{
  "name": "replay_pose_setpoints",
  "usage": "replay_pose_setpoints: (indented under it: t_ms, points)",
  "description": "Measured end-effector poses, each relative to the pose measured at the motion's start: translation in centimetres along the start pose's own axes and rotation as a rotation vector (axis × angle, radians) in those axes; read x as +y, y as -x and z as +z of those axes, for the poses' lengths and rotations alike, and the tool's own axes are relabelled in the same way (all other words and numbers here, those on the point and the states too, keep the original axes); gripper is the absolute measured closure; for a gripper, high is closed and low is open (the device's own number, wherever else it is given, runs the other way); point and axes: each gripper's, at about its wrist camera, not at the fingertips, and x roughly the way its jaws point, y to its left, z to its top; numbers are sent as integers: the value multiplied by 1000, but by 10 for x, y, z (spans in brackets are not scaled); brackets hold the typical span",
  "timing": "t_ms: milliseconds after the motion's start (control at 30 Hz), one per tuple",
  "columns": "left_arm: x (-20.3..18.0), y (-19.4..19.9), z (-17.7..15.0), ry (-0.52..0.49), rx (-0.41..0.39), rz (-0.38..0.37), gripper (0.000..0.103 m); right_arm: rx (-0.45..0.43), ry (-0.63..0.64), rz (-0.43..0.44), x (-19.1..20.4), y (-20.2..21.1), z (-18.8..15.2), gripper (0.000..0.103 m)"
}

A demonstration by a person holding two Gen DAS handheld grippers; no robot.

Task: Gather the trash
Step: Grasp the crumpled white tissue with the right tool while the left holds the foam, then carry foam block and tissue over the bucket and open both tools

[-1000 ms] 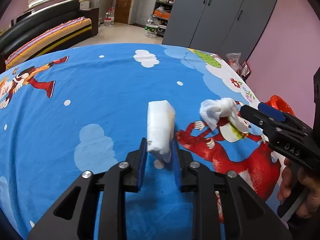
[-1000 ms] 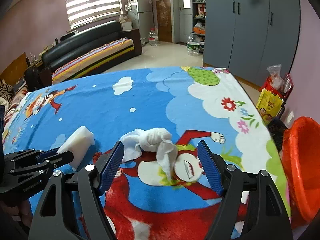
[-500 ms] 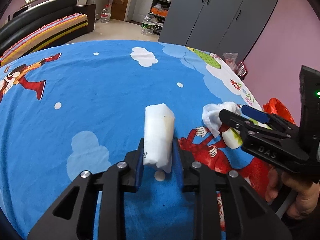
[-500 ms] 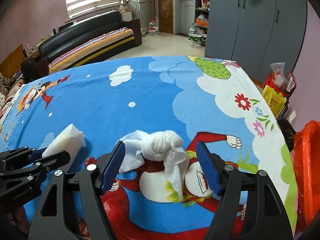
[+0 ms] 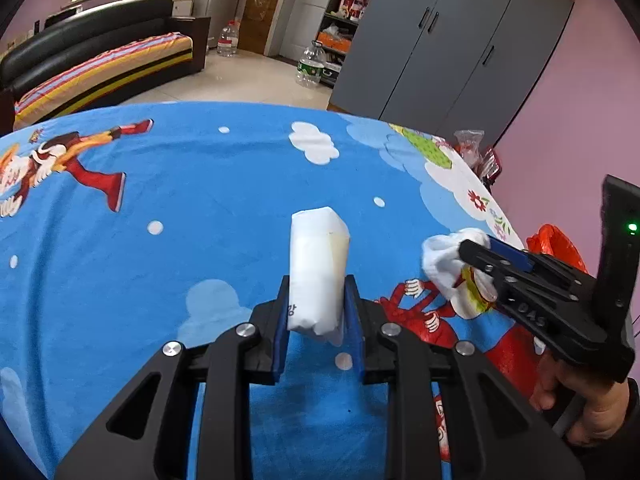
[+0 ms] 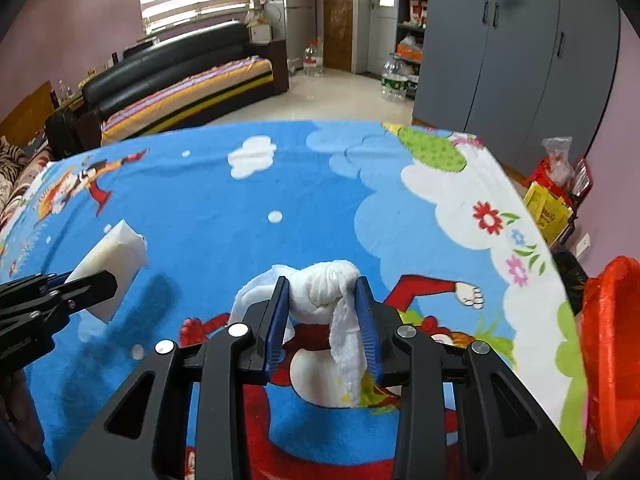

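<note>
Left gripper (image 5: pixel 318 312) pinching white tissue pack (image 5: pixel 318 264). Right gripper (image 6: pixel 323 312) jaws closing, pressing crumpled white tissue (image 6: pixel 324 292) over blue cartoon blanket (image 6: pixel 224 208).

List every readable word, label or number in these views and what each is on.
"DAS": raised letters on the right gripper, seen sideways.
Small dark print on the white packet in the left gripper: too small to read.
Yellow bag by the bed: print too blurred to read.
</note>
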Motion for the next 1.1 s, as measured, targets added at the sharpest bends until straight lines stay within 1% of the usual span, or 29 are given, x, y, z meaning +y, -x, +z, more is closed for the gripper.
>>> replay_pose_setpoints:
  t_ms: [167,467,733,1100]
  points:
    - [-4,12,7,-10,-29,1,79,-50,-19,-14,-7,30,4,70]
    - [-41,35,22,-87,-89,-39,79,-124,-58,-73,-34,79,6,70]
    - [-91,42,35,-170,-116,-96,79,-175,-117,-127,-74,117,1,70]
    - [-172,29,45,-290,-106,-176,79,-219,-213,-229,-142,153,-20,70]
